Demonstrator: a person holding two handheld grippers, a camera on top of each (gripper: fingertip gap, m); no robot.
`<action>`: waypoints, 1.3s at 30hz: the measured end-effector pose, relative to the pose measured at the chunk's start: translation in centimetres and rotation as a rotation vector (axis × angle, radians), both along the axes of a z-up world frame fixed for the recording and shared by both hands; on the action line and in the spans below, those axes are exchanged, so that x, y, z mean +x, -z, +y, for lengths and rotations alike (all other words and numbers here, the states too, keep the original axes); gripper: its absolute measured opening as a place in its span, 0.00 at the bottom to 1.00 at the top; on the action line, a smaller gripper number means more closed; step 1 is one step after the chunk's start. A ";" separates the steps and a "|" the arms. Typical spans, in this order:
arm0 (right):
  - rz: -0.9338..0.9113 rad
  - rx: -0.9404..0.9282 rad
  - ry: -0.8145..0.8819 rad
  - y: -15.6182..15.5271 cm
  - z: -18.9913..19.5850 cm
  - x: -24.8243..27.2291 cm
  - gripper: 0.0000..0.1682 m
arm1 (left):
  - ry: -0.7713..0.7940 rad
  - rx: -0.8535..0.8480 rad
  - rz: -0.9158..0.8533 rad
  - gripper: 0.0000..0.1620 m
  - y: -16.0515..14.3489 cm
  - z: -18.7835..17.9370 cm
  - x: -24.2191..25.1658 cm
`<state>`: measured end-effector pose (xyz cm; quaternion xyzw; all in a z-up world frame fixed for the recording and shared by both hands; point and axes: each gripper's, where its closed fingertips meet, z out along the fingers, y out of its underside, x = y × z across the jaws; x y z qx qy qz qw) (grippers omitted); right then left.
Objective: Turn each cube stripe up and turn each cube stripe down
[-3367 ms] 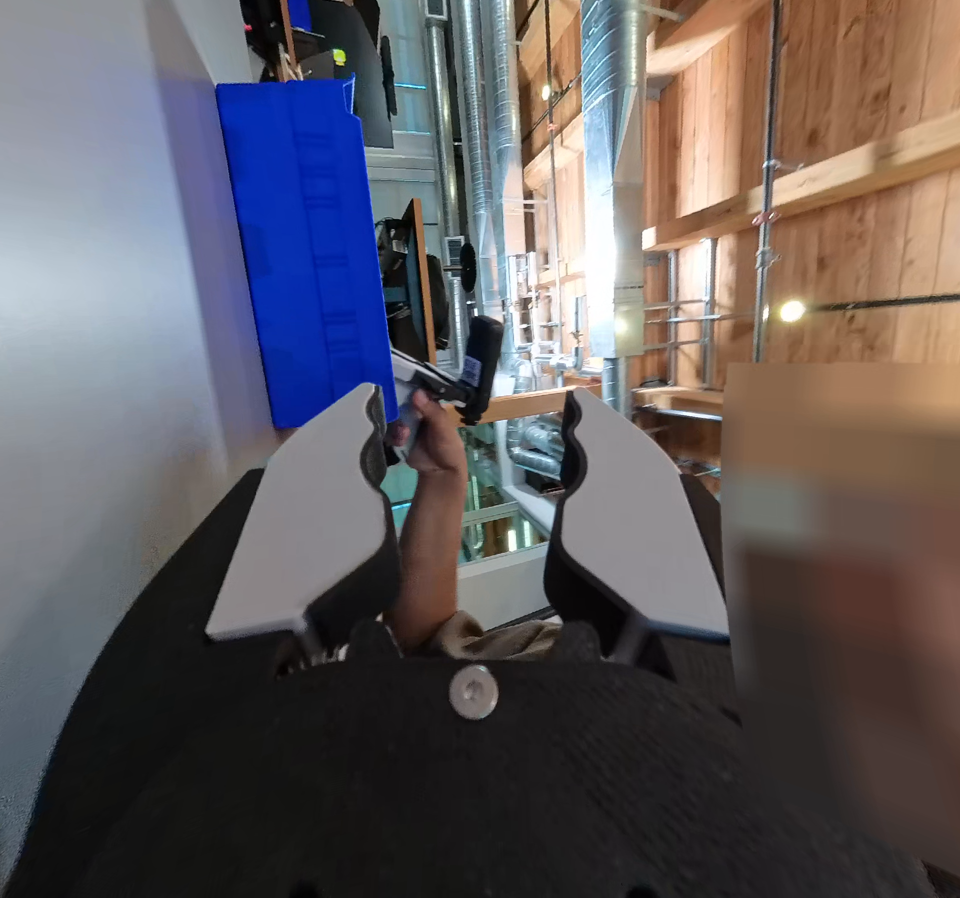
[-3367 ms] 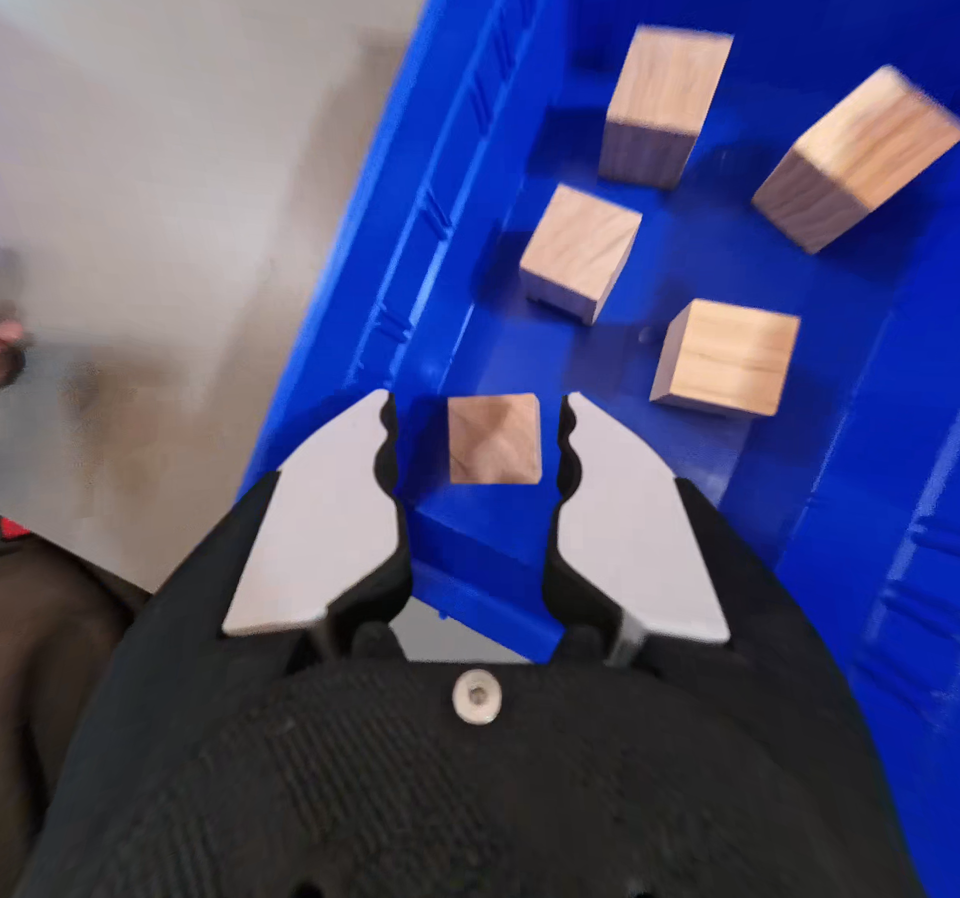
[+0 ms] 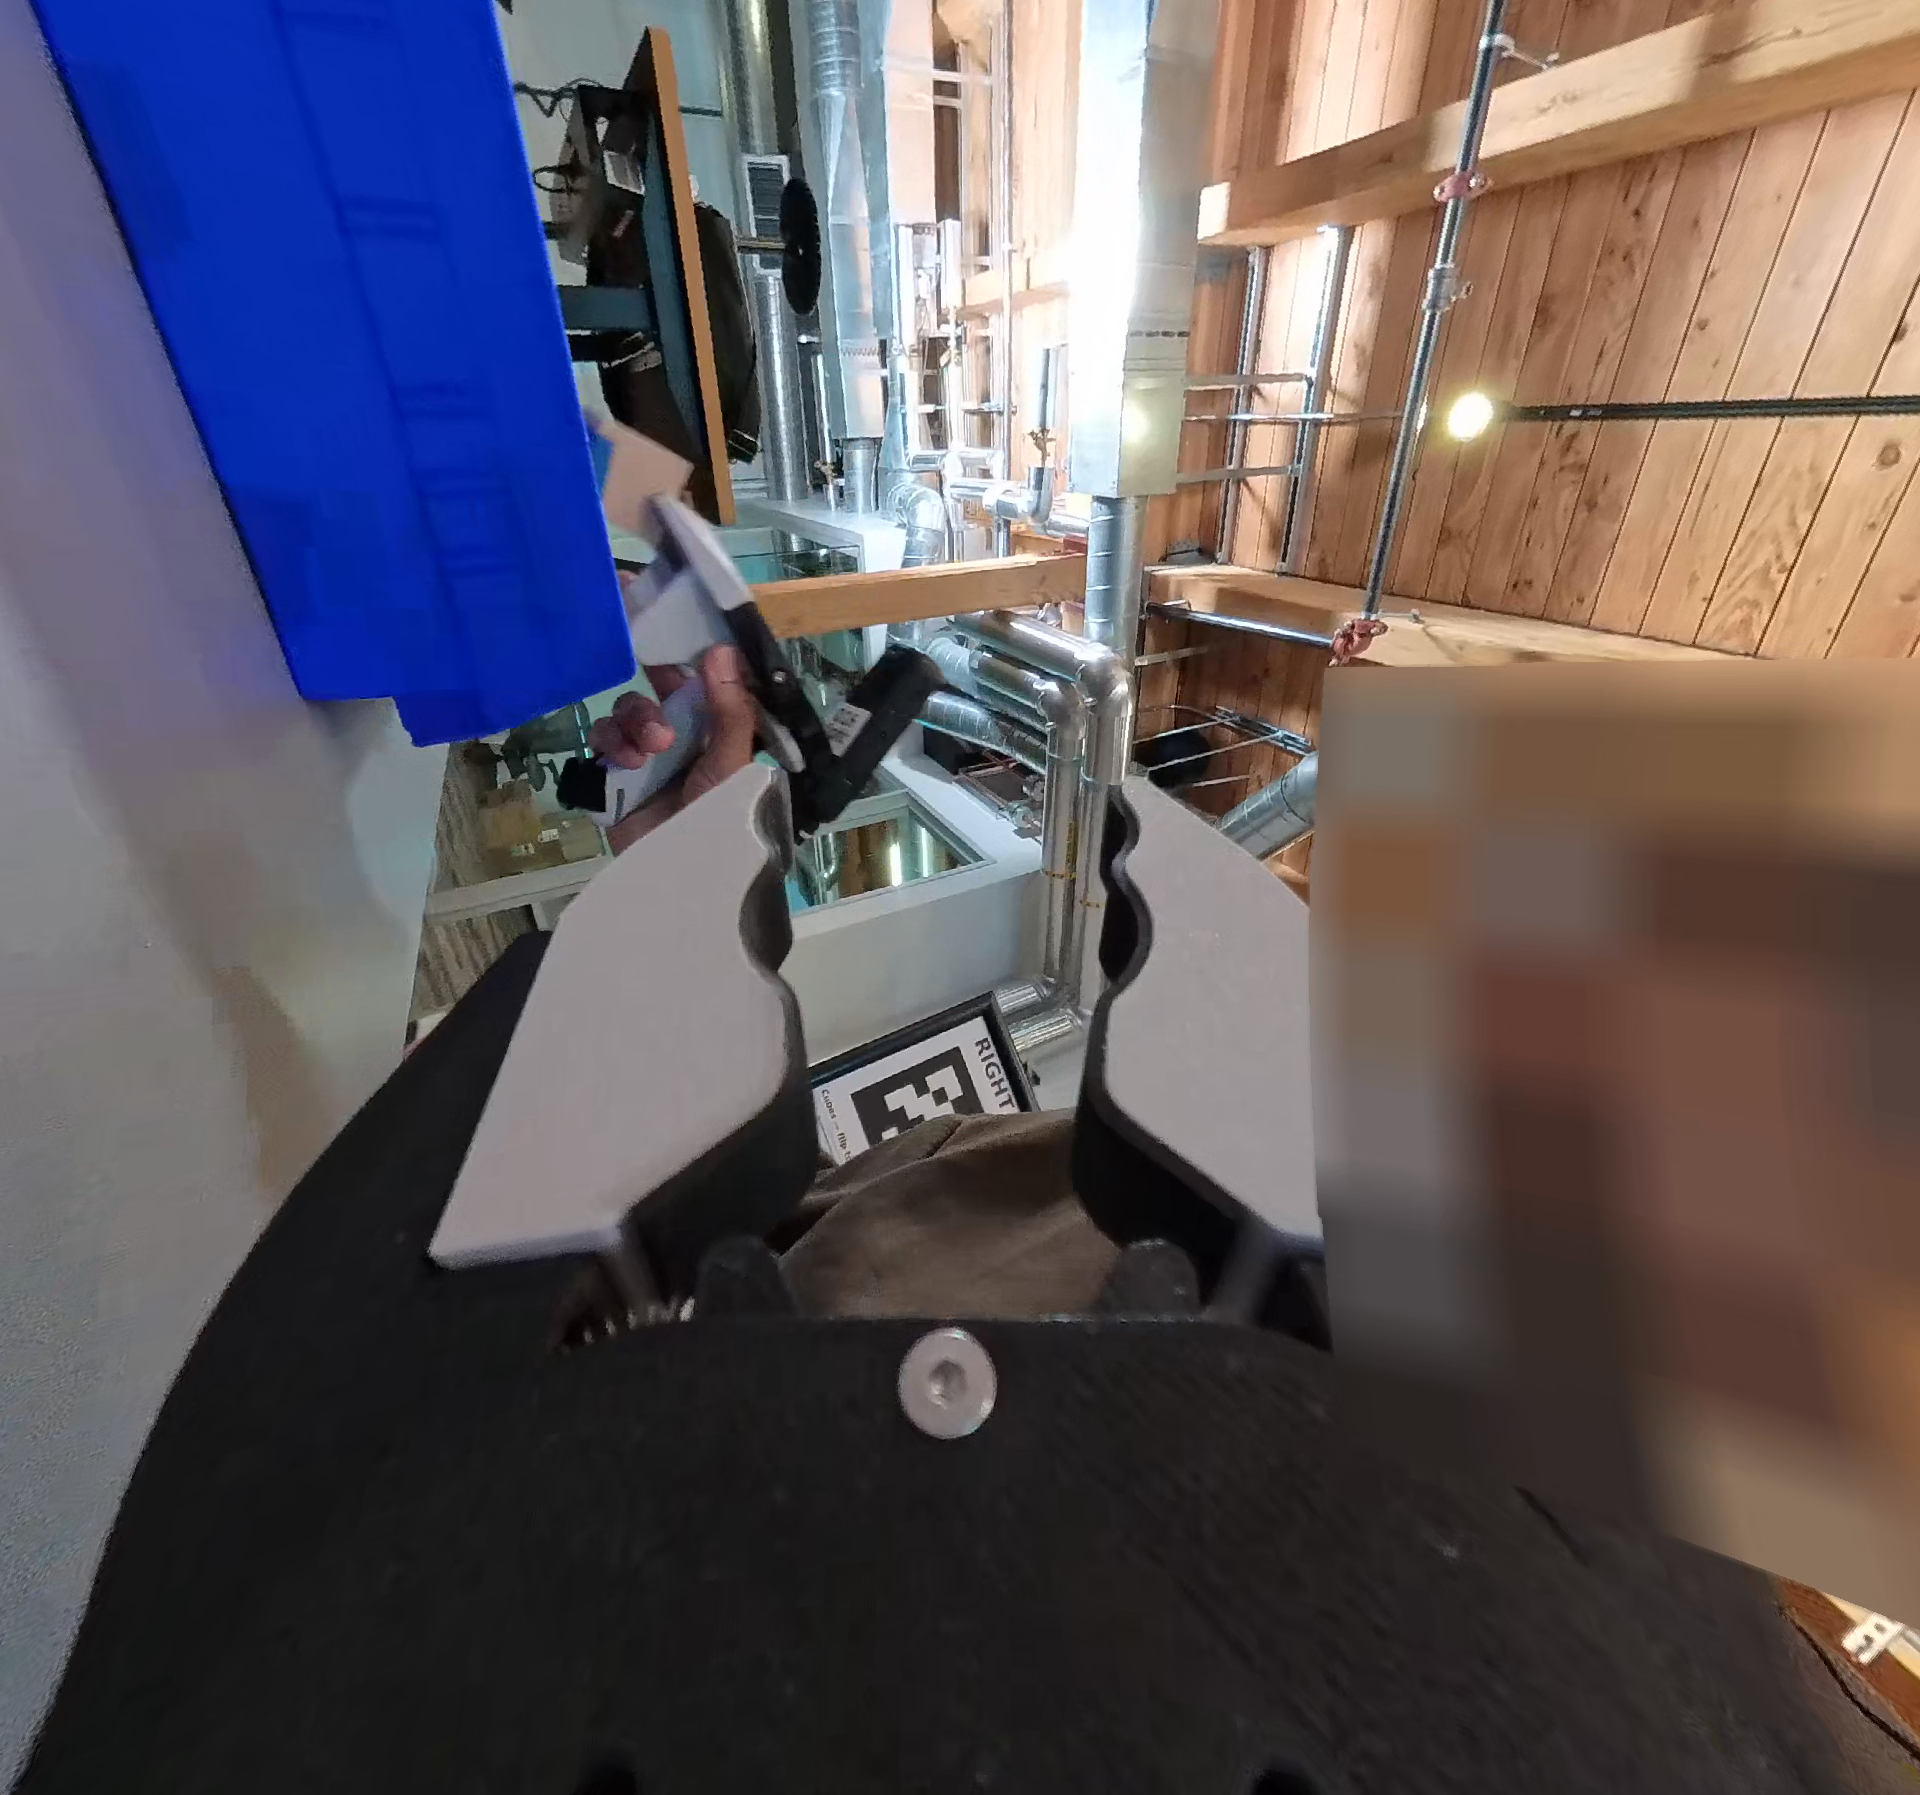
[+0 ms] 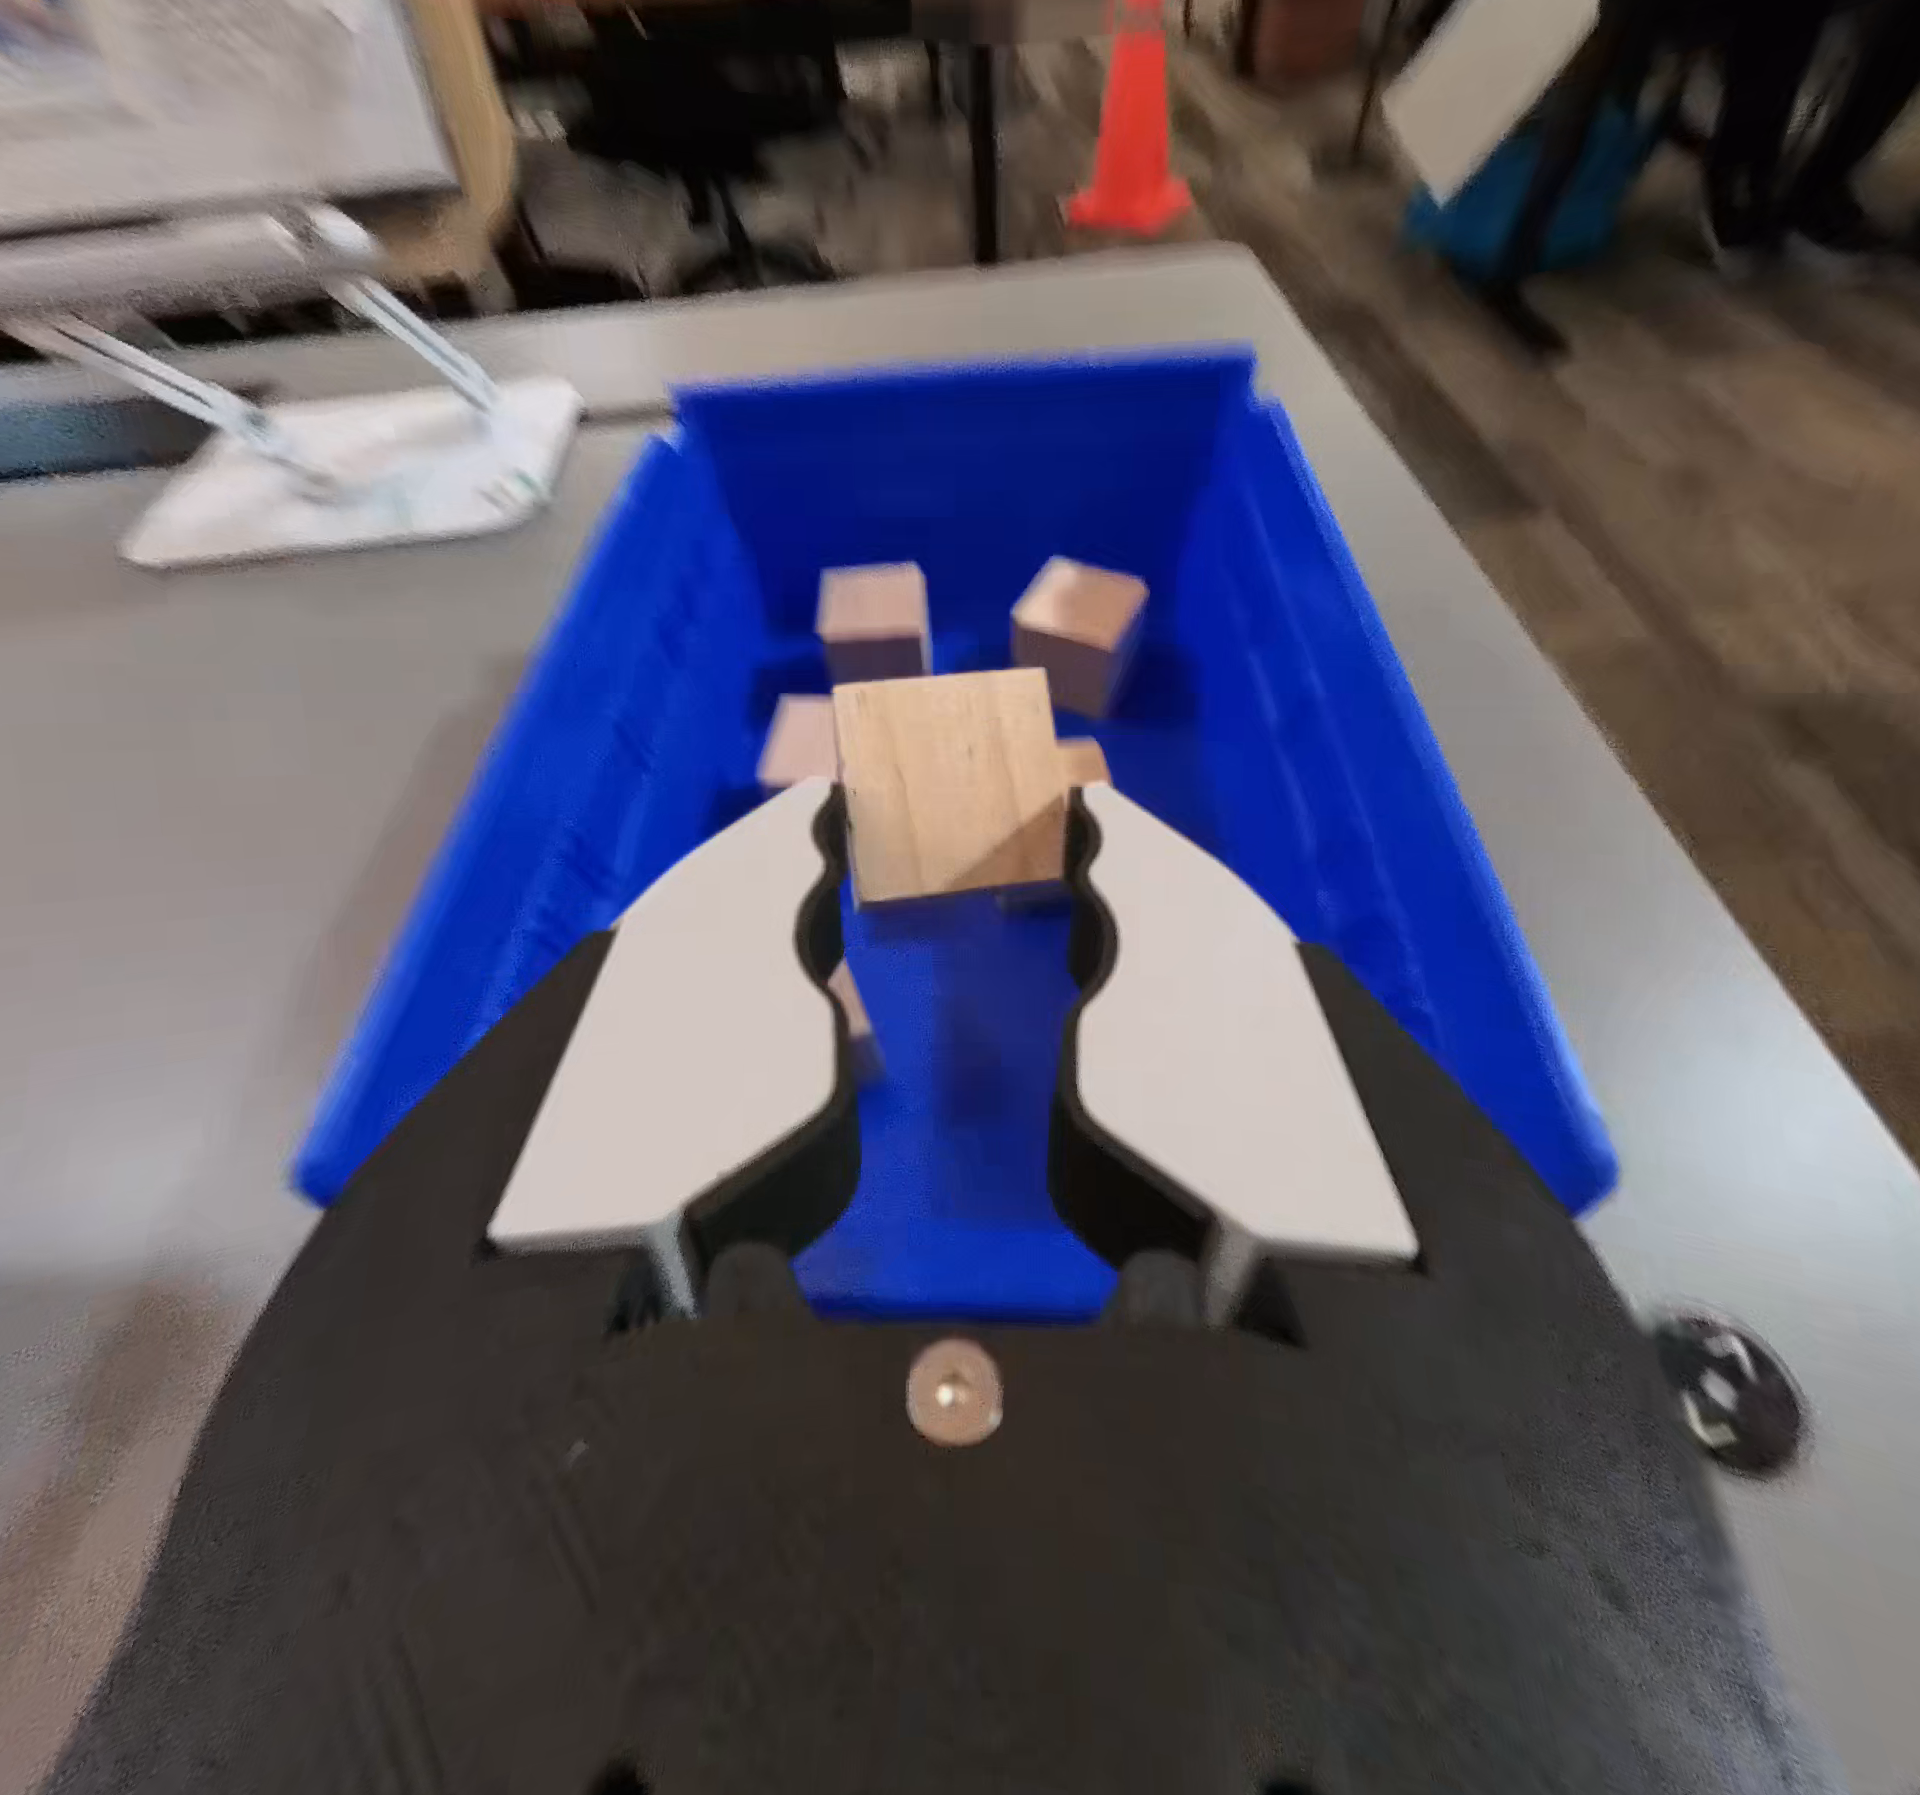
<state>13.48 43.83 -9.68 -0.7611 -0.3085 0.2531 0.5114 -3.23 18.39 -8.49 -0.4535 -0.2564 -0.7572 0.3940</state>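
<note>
My right gripper [image 4: 951,810] is shut on a plain wooden cube [image 4: 935,779] and holds it at the fingertips, above the blue bin [image 4: 582,810]. No stripe shows on the cube's visible faces. Several more wooden cubes lie on the bin floor, among them one at the back left [image 4: 871,618] and one at the back right [image 4: 1081,628]; one is partly hidden behind my left finger. My left gripper [image 3: 940,810] is open and empty, held in the air beside the bin [image 3: 312,291]. Its view is rolled sideways and shows the right gripper [image 3: 686,592] holding the cube [image 3: 639,467].
The bin stands on a grey table [image 4: 208,810]. A white stand base [image 4: 364,478] rests on the table at the back left. An orange cone [image 4: 1132,83] stands on the floor beyond the table. A small black round object [image 4: 1730,1402] lies by the table's right edge.
The right gripper was open around a cube on the bin floor; now it is shut on a cube and raised above the bin. The left gripper has moved closer to the bin.
</note>
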 end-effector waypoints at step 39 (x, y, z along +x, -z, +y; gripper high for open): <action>-0.328 -0.247 -0.009 8.6 2.8 1.1 0.29 | 0.046 -0.005 -0.040 0.35 0.6 -0.1 0.4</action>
